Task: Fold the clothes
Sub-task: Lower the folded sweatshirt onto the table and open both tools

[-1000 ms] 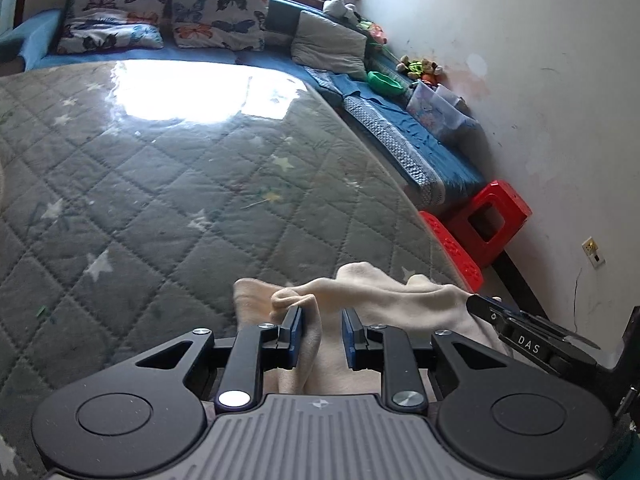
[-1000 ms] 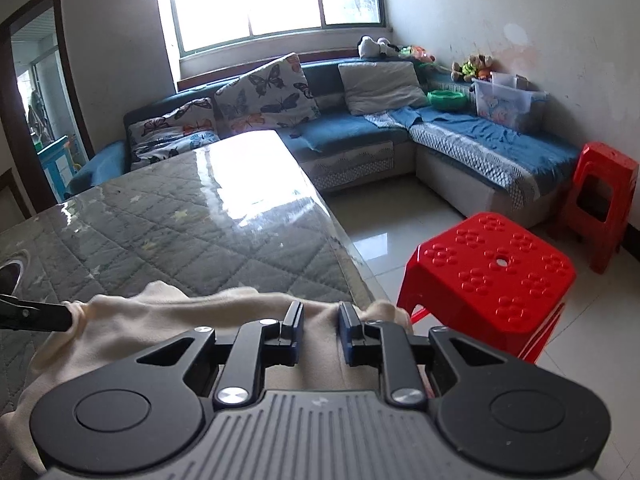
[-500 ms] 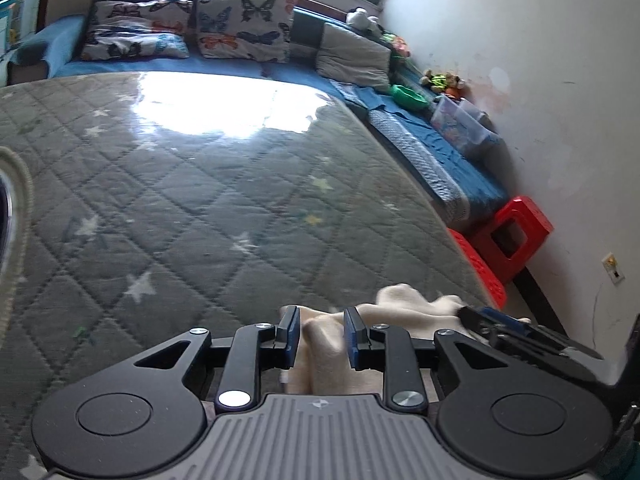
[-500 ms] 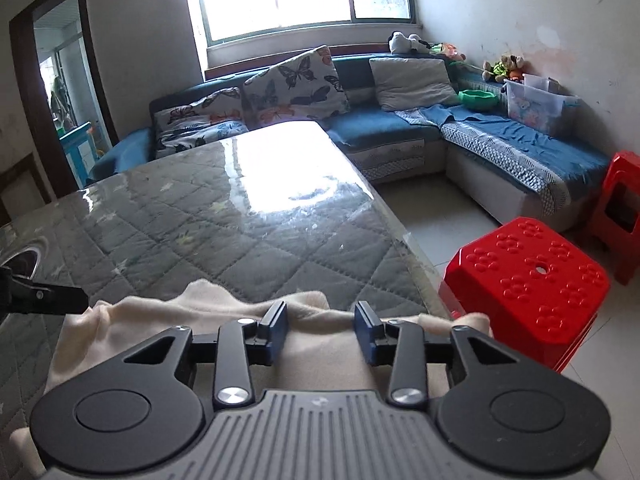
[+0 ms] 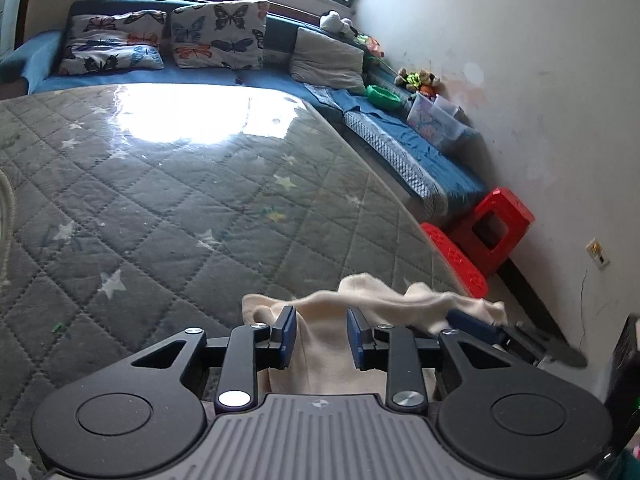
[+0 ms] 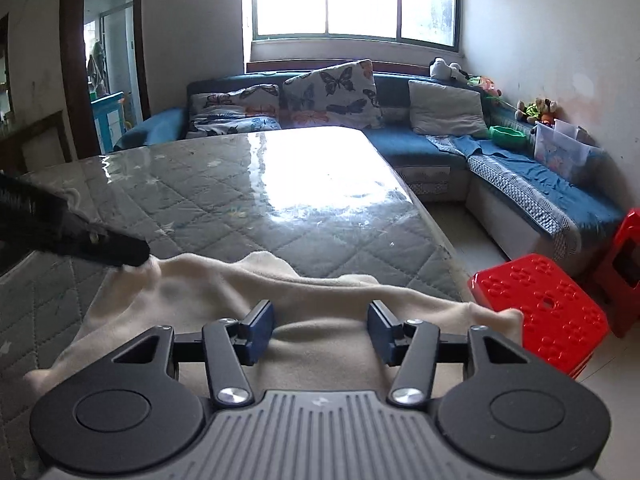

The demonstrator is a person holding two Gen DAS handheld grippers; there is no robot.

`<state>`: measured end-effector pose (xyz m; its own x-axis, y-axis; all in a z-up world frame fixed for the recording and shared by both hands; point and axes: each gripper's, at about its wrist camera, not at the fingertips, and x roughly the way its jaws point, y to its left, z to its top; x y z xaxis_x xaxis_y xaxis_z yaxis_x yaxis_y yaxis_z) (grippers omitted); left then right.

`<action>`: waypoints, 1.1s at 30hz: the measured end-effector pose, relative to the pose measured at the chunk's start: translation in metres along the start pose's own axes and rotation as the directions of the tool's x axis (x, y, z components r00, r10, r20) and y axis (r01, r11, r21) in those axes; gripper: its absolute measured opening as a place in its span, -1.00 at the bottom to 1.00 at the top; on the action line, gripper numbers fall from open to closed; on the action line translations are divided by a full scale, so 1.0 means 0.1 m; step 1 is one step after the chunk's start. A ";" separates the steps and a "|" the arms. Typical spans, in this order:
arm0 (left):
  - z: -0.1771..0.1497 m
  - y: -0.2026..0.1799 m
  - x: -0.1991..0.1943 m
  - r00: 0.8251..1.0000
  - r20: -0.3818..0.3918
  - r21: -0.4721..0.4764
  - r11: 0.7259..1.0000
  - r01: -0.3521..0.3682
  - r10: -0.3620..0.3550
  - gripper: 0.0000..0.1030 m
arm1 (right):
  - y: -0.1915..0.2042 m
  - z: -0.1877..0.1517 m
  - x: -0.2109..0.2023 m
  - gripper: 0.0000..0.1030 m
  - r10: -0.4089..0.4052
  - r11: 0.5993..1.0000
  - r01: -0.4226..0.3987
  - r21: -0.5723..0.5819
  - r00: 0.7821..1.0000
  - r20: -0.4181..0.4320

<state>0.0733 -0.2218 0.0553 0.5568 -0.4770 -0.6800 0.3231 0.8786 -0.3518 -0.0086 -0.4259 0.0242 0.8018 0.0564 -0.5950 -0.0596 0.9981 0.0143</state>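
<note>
A cream garment [image 5: 380, 300] lies crumpled on the grey quilted table [image 5: 168, 200], near its right edge. My left gripper [image 5: 321, 336] is open just above it, its blue pads on either side of a fold but apart from it. The right gripper [image 6: 321, 330] stands wide open over the same garment [image 6: 224, 292], holding nothing. In the left wrist view the right gripper's tip [image 5: 476, 326] rests at the cloth's right end. The left gripper's dark finger [image 6: 108, 250] shows in the right wrist view, touching the cloth's left corner.
The table edge [image 6: 436, 236] drops off to the right, with a red stool [image 6: 544, 304] close beside it and a second red stool [image 5: 496, 228] by the wall. A blue corner sofa [image 6: 520, 188] with butterfly pillows [image 5: 218, 36] and a plastic box [image 6: 560, 152] lines the back and the right wall.
Both grippers have opened and let go of the cream garment they pinched a second ago. The right one opened first and now stands wider. The cloth has settled onto the table.
</note>
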 end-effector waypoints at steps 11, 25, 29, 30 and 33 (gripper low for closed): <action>-0.16 0.05 -0.01 0.999 0.007 0.027 0.999 -0.034 0.034 -0.40 | 0.02 -0.28 -0.46 0.05 0.018 0.999 -0.018 -0.035 1.000 -0.005; -0.78 -0.19 -0.45 1.000 0.030 0.206 0.978 -0.005 -0.001 -0.27 | 0.10 -0.78 -0.93 0.34 -0.023 0.999 0.022 -0.031 0.999 -0.025; -0.88 -0.13 -0.46 1.000 0.025 0.197 0.980 -0.021 0.016 -0.27 | 0.02 -0.80 -1.05 0.34 -0.041 0.999 0.041 0.004 0.999 0.000; -0.91 -0.11 -0.47 1.000 0.024 0.193 0.981 -0.024 0.020 -0.25 | 0.00 -0.79 -1.08 0.34 -0.047 0.999 0.047 0.014 0.999 0.013; -0.93 -0.05 -0.44 0.999 0.016 0.167 0.986 -0.030 0.028 -0.22 | -0.13 -0.72 -1.07 0.37 -0.086 0.995 0.084 0.045 0.996 0.040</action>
<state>-0.0246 -0.2030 0.0273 0.5779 -0.4527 -0.6791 0.4293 0.8763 -0.2189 -0.1362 -0.4461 0.0300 0.8271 -0.0283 -0.5614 0.0345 0.9994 0.0005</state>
